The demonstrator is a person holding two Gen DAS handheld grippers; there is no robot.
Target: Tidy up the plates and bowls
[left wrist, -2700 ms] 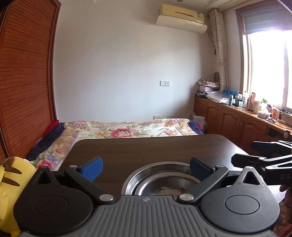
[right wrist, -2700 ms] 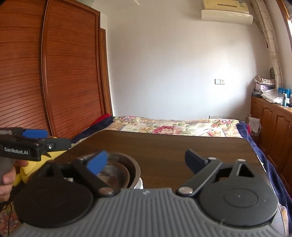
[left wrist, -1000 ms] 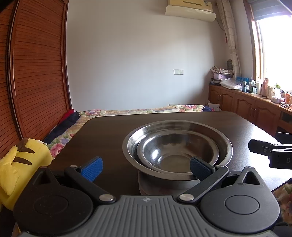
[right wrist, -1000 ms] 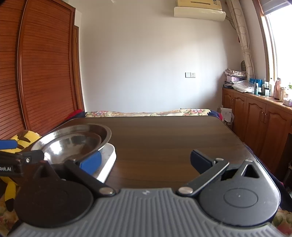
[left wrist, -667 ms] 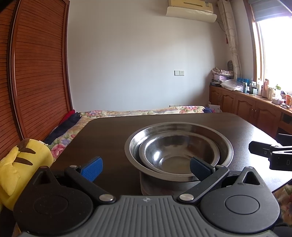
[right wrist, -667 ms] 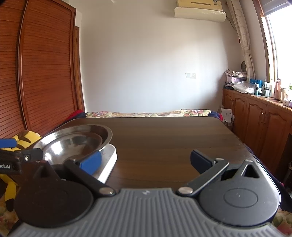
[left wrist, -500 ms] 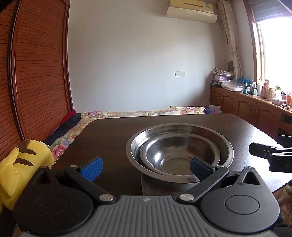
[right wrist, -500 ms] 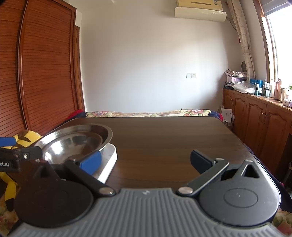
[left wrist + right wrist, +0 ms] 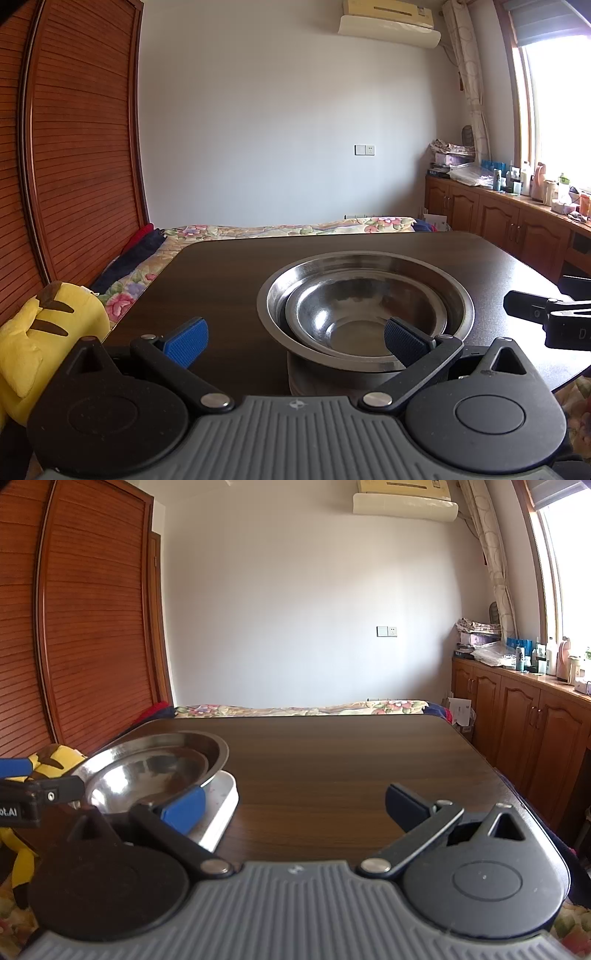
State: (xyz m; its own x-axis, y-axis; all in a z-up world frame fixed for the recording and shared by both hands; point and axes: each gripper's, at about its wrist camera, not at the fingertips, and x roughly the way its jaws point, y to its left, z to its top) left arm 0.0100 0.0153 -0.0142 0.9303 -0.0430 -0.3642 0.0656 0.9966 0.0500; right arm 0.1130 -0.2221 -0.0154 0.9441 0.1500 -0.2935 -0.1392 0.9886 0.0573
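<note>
A small steel bowl [image 9: 354, 325] sits nested inside a wider steel bowl [image 9: 424, 273], and the pair rests on a white plate [image 9: 225, 805] near the tabletop's [image 9: 229, 280] near-left part. The steel looks thin, stiff and light, but polished and likely slick, so a pinch on the rolled rim seems surer than any hold on the curved wall. The white plate looks like ceramic or melamine; I cannot tell which, and it may chip if knocked. The stack could slide as one if nudged.

The left claw [image 9: 295, 338] hangs apart and empty just before the bowls, its right pad overlapping the rim in view. The right claw [image 9: 295, 805] is likewise apart and empty, beside the stack over bare wood.
</note>
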